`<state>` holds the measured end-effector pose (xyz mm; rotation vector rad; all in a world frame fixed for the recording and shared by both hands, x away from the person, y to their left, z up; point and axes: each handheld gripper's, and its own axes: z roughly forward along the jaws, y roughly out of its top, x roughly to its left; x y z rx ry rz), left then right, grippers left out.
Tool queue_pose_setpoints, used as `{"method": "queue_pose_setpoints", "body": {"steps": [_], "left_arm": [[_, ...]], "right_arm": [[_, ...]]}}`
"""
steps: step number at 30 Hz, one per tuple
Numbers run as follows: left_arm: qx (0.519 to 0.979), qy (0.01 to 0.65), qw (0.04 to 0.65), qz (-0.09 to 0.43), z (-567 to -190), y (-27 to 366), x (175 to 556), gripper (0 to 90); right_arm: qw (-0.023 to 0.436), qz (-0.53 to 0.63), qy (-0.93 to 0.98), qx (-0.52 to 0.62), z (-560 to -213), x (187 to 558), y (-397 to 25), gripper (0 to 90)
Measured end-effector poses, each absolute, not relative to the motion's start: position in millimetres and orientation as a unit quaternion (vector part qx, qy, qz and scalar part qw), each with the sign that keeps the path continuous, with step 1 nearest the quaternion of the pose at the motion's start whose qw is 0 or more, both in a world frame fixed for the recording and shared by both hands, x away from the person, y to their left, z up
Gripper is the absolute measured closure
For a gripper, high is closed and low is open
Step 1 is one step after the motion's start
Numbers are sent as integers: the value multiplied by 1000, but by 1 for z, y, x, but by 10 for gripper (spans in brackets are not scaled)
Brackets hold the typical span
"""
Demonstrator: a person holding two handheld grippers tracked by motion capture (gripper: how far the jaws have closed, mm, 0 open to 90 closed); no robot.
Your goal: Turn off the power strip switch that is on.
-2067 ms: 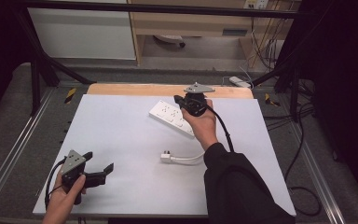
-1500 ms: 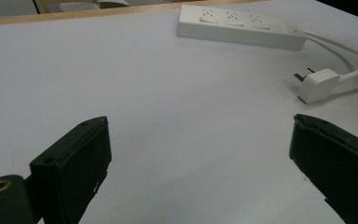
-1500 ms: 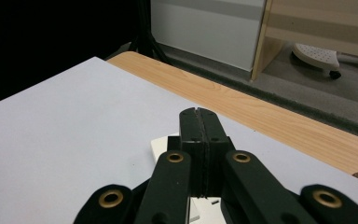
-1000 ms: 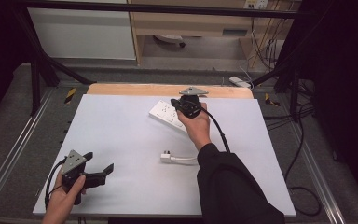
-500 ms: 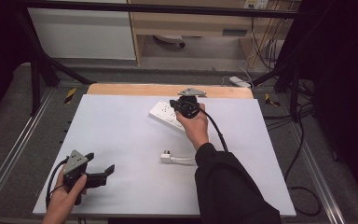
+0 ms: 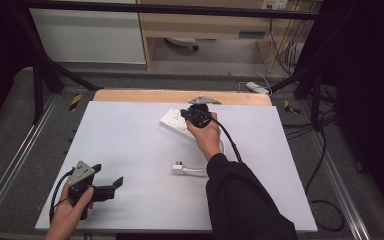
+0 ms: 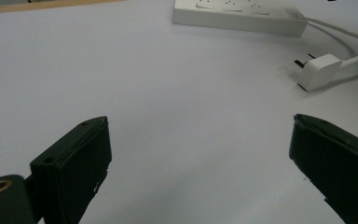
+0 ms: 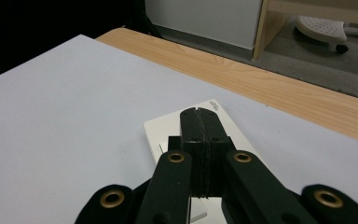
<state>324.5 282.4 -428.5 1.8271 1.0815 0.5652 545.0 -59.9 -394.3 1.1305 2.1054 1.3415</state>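
The white plastic power strip (image 8: pixel 186 135) is seen directly beneath the right gripper (image 8: pixel 199 122), jaws pressed together (nothing between them), at the table's far edge; the left gripper (image 6: pixel 111 185) is held wide apart.

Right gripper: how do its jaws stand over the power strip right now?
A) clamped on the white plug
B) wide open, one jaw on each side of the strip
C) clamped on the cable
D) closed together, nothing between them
D: in the right gripper view the right gripper has both black jaws pressed flat together above the power strip; the white plug lies apart, nearer the person.
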Motion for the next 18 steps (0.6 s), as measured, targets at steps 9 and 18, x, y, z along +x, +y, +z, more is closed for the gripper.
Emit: {"method": "queue_pose_setpoints", "body": {"steps": [9, 18], "left_arm": [[741, 439, 452, 231, -429, 283, 325, 57], [742, 438, 454, 228, -429, 282, 325, 57]], "right_arm": [[196, 474, 755, 409, -403, 549, -55, 900], [193, 473, 755, 412, -406, 550, -50, 900]]}}
